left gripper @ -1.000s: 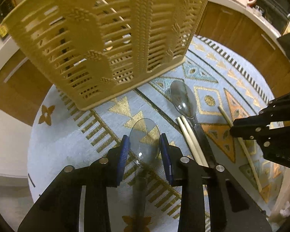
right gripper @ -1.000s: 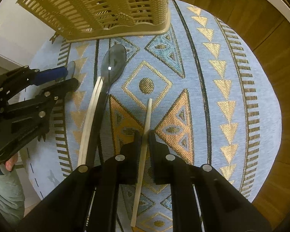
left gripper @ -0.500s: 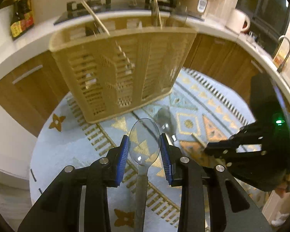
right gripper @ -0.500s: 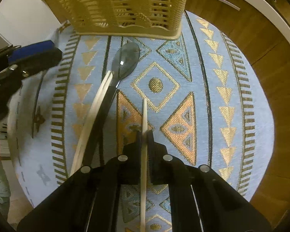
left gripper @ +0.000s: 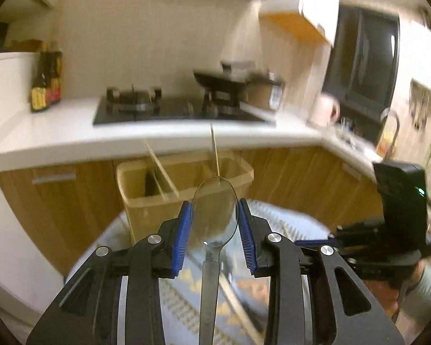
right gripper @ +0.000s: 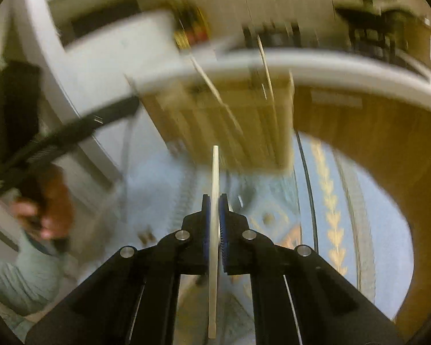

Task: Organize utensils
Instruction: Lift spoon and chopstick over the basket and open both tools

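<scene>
My left gripper (left gripper: 215,224) is shut on a clear plastic spoon (left gripper: 214,215), bowl forward, held in the air in front of the tan utensil basket (left gripper: 186,198). Two chopsticks (left gripper: 214,149) stand in the basket. My right gripper (right gripper: 214,221) is shut on a pale chopstick (right gripper: 214,178), lifted off the mat and pointing at the basket (right gripper: 244,126). The right gripper also shows in the left wrist view (left gripper: 388,247). The right wrist view is blurred by motion.
A patterned blue mat (right gripper: 330,201) covers the round table under both grippers. A white kitchen counter (left gripper: 71,138) with a stove (left gripper: 169,109) and wooden cabinets (left gripper: 296,178) stands behind the basket. The person's left hand (right gripper: 48,207) shows at the left of the right wrist view.
Both grippers have lifted their utensils off the mat and tilted upward. The basket now appears farther and lower, with its open top in view of the left wrist camera.
</scene>
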The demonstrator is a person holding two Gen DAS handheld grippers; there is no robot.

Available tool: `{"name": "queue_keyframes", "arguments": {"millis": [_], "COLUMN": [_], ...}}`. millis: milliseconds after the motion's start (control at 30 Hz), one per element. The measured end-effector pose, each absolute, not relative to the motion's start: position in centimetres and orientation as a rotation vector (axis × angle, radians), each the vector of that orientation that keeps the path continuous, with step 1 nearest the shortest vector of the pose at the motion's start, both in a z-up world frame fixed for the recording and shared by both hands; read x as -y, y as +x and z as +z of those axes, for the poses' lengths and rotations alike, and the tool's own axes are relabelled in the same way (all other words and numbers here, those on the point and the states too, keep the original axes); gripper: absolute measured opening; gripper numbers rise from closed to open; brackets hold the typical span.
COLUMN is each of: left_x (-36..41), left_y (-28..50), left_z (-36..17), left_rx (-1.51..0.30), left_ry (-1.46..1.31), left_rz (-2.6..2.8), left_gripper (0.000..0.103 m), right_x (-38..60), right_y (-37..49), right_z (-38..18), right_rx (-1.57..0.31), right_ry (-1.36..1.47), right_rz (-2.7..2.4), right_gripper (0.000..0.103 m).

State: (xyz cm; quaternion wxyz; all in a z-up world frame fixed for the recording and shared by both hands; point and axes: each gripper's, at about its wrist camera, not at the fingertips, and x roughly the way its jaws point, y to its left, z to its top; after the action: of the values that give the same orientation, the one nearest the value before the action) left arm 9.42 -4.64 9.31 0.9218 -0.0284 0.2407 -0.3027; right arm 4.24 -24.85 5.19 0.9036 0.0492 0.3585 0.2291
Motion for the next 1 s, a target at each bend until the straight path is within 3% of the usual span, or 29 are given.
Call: {"name": "queue_keyframes", "arguments": {"millis": [200, 500, 1000], "left_x": [3.0, 3.1, 4.7], "left_y": [10.9, 13.2, 16.8], "left_z": [13.4, 15.9, 11.9], "left_rx": [-0.327, -0.127, -0.089], "left_ry": [-0.209, -0.270, -0.237], "left_rz": [-0.570, -0.403, -0.302], "left_gripper": [0.031, 0.031, 0.031], "right_x": [23.6, 23.4, 21.1], "right_y": [5.3, 11.1, 17.7], "right_z": [11.7, 17.5, 12.6], "right_rx": [-0.467, -0.235, -0.203], "right_ry": [0.116, 0.179, 0.132], "right_rz": [0.428, 0.344, 0.179], "right_gripper": [0.004, 0.004, 0.005]}}
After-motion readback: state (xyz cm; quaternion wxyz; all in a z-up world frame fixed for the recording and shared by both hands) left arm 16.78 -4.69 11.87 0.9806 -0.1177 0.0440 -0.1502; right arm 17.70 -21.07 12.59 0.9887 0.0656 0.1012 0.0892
